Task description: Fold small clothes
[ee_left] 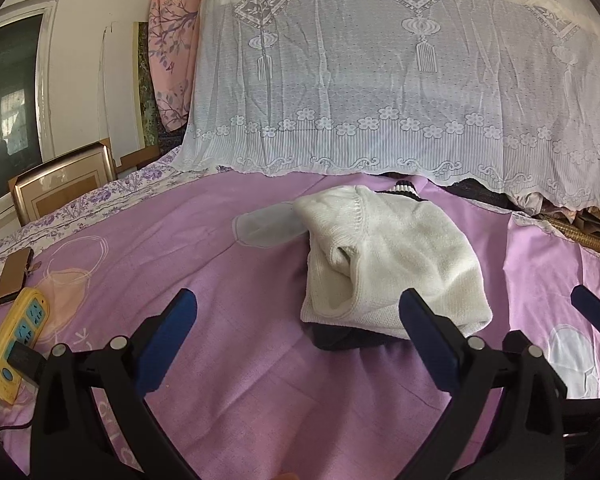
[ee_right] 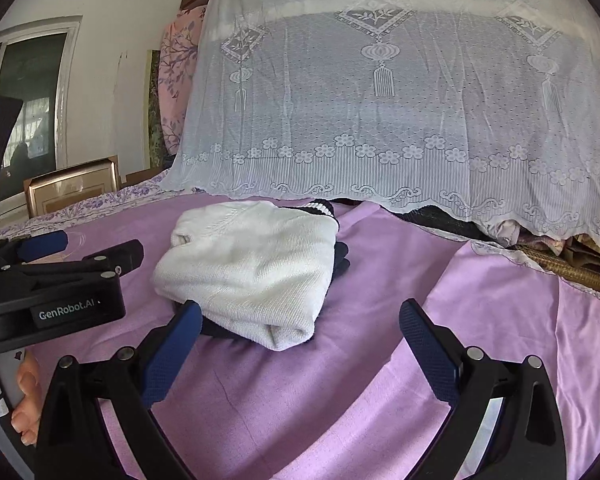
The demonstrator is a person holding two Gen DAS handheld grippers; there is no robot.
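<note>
A lace cloth (ee_left: 380, 80) hangs behind a bed spread with a purple sheet (ee_left: 260, 380). Far left of the left tongs (ee_left: 298, 340) lie a phone (ee_left: 14, 276) and a yellow power strip (ee_left: 16, 340). Those tongs gape wide, gripping nothing. Just ahead of them, toward their right finger, sits the folded white sweater (ee_left: 392, 260), dark fabric showing beneath it. The right tongs (ee_right: 300, 344) also stand spread and empty, the sweater just beyond their left finger.
</note>
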